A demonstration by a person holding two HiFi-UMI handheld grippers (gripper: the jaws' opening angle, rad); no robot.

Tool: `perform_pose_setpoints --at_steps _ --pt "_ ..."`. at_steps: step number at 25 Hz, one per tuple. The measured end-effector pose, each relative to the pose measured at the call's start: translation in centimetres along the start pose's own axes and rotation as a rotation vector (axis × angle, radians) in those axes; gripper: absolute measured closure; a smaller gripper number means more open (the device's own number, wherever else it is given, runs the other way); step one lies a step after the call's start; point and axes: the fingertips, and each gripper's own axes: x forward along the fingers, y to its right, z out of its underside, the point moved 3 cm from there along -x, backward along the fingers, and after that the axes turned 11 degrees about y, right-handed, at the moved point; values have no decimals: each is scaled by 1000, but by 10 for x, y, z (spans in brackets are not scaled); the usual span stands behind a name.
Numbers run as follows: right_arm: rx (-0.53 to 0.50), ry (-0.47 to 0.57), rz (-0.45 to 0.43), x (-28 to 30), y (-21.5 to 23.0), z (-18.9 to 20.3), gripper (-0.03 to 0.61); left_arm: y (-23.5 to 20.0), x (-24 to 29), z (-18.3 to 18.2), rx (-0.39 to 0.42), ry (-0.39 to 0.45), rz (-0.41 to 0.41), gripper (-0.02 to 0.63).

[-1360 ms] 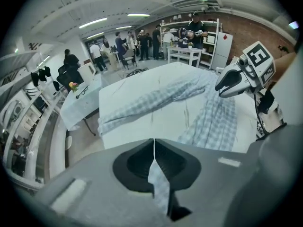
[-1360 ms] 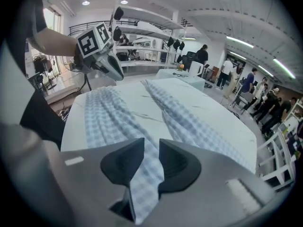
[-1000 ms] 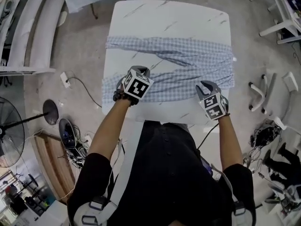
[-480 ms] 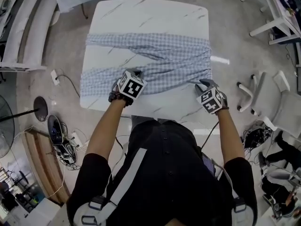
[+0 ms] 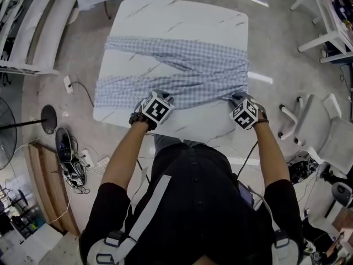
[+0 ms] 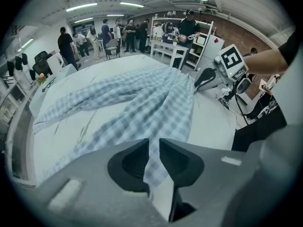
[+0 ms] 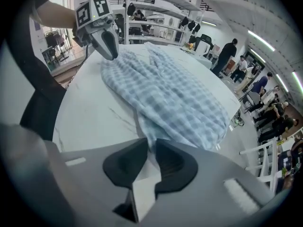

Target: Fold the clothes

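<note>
Lying ahead of both grippers, the checked garment (image 5: 182, 73) spans the table (image 5: 182, 15), its near hem at their tips. Left gripper (image 6: 154, 162) jaws have just been opening, hem loose between them. Right gripper (image 7: 150, 160) jaws have just been closing, pinching the hem, so this is probably a regrip with no fold made yet.

Both arms reach forward and down, elbows slightly bent. The left arm (image 5: 124, 156) carries the left gripper (image 5: 161, 96), at near left and pointed steeply down. Its jaws have just been opening and stand slightly apart, with cloth (image 5: 187, 73) between them. The right arm (image 5: 268, 153) carries the right gripper (image 5: 238, 98), at near right and likewise steeply down (marker cube uppermost on each). Its jaws pinch a cloth edge. The two grippers sit level with each other, well apart.
</note>
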Motion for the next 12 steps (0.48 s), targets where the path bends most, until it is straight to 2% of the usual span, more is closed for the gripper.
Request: perform_pose_setpoints --at_steps 1,2,6,12 --pt "-6 -5 5 0 1 2 540 -2 0 3 -6 -9 -9 538" --pt "-9 -6 7 0 2 3 565 -6 1 5 -10 -15 -21 538" --pt "-4 12 8 -9 -5 6 569 -22 4 13 -22 -41 -70 540" --pt "-13 22 40 -31 -17 32 571 -37 12 10 -2 -65 -111 540"
